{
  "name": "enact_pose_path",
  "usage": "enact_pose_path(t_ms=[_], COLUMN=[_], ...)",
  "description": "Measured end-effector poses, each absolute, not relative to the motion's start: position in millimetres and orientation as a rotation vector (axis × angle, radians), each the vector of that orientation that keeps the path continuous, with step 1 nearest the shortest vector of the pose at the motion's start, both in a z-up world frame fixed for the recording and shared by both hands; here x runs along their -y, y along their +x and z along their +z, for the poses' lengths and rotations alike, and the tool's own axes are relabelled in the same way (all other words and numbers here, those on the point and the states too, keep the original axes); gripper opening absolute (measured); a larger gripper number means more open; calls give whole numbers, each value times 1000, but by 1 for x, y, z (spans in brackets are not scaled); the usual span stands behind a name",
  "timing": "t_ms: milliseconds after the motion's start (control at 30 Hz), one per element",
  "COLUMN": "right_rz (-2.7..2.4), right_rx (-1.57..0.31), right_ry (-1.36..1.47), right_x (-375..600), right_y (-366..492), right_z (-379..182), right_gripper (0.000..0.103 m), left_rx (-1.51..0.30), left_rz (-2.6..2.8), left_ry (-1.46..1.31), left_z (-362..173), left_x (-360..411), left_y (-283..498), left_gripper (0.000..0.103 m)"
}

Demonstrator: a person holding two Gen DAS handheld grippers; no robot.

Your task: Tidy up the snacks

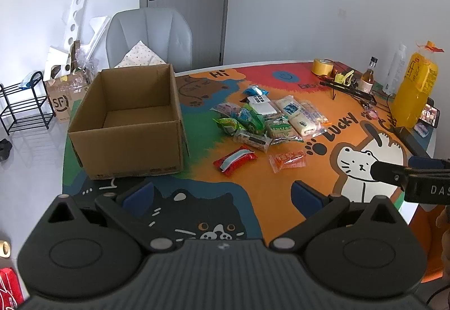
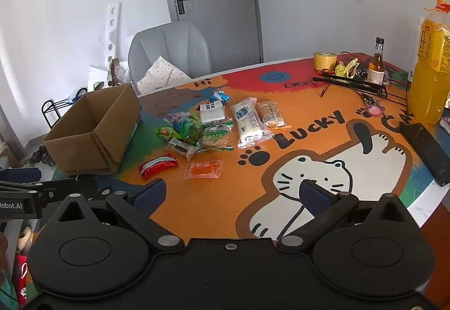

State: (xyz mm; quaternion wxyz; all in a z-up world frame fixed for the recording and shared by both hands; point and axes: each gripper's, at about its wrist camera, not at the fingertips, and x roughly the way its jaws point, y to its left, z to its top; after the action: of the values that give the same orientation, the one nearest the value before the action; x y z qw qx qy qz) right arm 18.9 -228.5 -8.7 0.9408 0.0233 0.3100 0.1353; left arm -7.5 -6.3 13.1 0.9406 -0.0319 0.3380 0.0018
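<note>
An open, empty cardboard box stands at the table's left, also in the right wrist view. A heap of several wrapped snacks lies right of it on the cartoon tablecloth, also in the right wrist view. A red packet and a clear orange packet lie nearest me. My left gripper is open and empty above the near table edge. My right gripper is open and empty, to its right.
A large orange juice bottle, a small glass bottle, a yellow tape roll, a black folding stand and a phone crowd the table's far right. A black block lies at the right edge. A grey chair stands behind the table.
</note>
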Motion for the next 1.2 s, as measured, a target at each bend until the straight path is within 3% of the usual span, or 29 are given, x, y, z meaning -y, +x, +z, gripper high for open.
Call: enact_pose_path(t_ms=[1200], right_rz=[287], right_rx=[-628], right_ry=[43], right_x=[221], right_y=[20], right_z=[-15], right_gripper=[103], left_rx=[-674], left_rz=[45], left_ry=[-93], left_z=[9], left_x=[-1], left_y=[-13], left_gripper=[103])
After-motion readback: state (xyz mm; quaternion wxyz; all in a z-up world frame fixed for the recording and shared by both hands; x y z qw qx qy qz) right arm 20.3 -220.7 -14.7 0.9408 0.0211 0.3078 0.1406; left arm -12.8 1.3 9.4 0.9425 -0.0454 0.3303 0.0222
